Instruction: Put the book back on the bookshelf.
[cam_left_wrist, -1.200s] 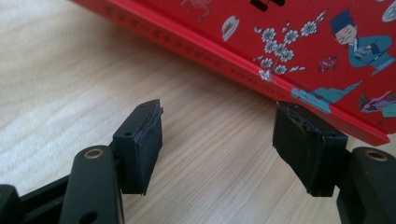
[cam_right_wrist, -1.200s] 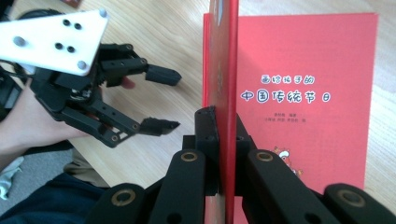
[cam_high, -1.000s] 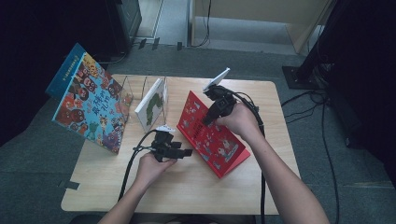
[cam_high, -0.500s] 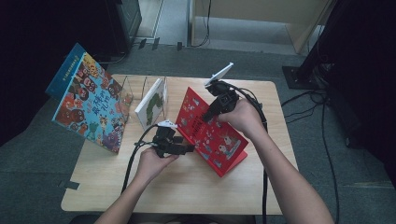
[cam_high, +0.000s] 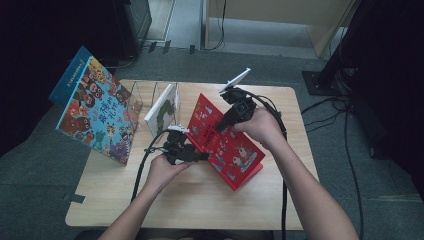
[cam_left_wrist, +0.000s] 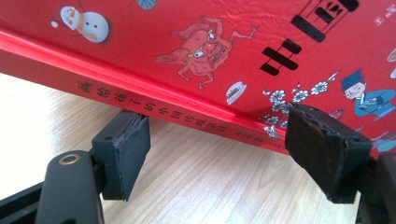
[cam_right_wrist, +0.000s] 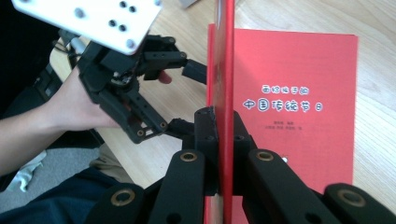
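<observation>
Because our right gripper (cam_right_wrist: 223, 140) alone pinches the raised cover (cam_high: 205, 117) while the left gripper (cam_left_wrist: 224, 154) has just been opening with nothing gripped, the red book (cam_high: 235, 155) may slide.

The red book (cam_left_wrist: 224, 51) runs off the left gripper view's top and sides; its spine text is too small to read.

The red book (cam_right_wrist: 299, 116) carries white characters 中国传统节日 on its flat cover, centre right of the right gripper view; smaller print beneath them is unreadable; gold spine lettering (cam_left_wrist: 168, 111) too small to read.
</observation>
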